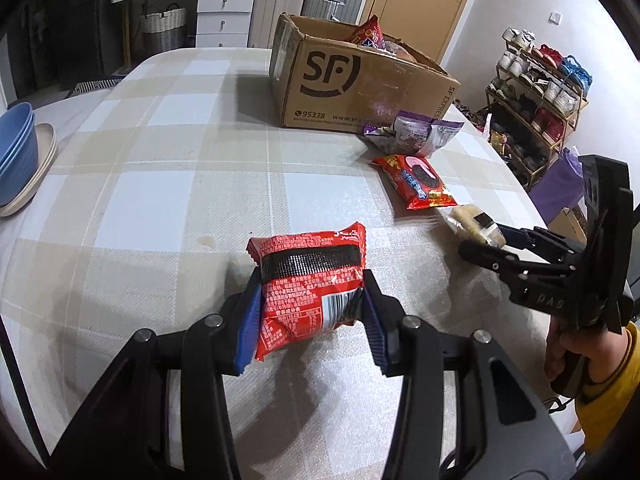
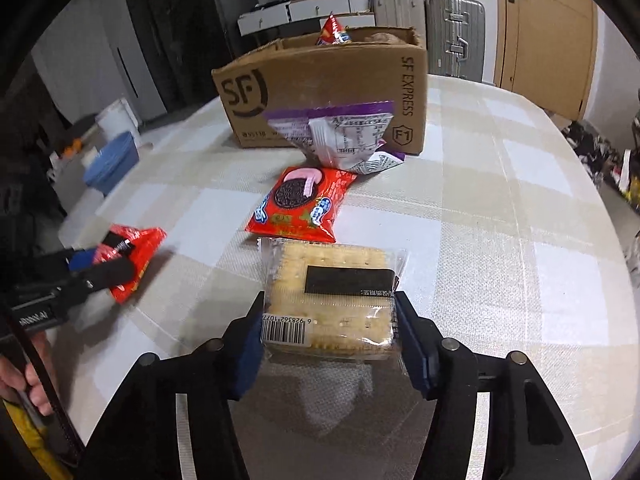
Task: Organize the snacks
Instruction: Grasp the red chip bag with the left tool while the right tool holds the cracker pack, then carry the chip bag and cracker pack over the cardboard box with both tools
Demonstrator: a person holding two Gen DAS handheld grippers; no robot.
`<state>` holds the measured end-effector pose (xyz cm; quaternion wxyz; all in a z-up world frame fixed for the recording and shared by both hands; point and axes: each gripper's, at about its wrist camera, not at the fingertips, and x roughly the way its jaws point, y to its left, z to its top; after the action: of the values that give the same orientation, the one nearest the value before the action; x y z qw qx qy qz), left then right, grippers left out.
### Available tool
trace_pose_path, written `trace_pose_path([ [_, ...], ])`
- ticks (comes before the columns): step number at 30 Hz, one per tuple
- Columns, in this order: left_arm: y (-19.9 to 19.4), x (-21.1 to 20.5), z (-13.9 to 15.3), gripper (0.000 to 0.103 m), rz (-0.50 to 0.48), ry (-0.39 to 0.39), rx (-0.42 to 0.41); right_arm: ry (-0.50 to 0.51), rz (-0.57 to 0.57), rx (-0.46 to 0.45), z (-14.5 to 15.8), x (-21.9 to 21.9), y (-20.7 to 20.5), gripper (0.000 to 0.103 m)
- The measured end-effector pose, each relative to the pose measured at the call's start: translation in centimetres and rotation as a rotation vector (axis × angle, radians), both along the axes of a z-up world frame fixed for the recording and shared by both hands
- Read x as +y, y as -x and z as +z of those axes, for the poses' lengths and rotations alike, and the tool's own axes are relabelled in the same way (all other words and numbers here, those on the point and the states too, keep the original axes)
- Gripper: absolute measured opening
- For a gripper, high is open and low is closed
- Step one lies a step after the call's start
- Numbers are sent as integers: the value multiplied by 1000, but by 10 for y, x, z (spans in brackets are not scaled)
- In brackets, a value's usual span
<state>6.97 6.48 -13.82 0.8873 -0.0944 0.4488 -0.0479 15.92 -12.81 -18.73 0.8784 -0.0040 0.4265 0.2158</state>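
The left gripper [image 1: 312, 312] clamps a red snack packet [image 1: 308, 280] between its 2 blue pads, and the right gripper [image 2: 328, 328] is closed on a clear cracker pack [image 2: 332, 296]; both packs are over the middle of the table [image 1: 160, 184]. Farther on lie a red cookie packet [image 2: 300, 206] and purple pouches [image 2: 340, 136]. They are just before the open cardboard box [image 2: 320, 92], which stands near the far edge.

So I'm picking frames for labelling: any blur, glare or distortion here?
Left wrist view: sharp, though the fisheye bows the table edges and the corners go black. Right wrist view: the cracker pack is crisp with slight wrapper glare; the left gripper, its red packet and the blue bowls are smeared.
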Motion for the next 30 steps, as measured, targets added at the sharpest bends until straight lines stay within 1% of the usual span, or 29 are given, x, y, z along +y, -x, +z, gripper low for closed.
trace_pose_path([
  [2,1,0,1,42,0,-3,-2,-36,-2,0,2,-4,3,59],
  [6,4,-2,5,42,-5,-15,-9,-88,12,-39,16,-3,16,59],
  [13,15,-7,19,42,-7,-34,-36,-214,52,-129,57,-2,54,59],
  [15,18,-9,23,42,-11,-35,-40,-256,59,-141,66,-4,62,59],
  [18,23,-12,31,42,-23,-45,-47,-283,60,-157,77,-3,70,59],
  [25,31,-16,61,42,-44,-42,-92,-371,61,-196,110,-12,74,59],
  [28,27,-18,78,42,-62,-55,-125,-406,68,-232,131,-17,69,59],
  [30,19,-16,91,42,-72,-43,-139,-427,79,-249,145,-20,62,59],
])
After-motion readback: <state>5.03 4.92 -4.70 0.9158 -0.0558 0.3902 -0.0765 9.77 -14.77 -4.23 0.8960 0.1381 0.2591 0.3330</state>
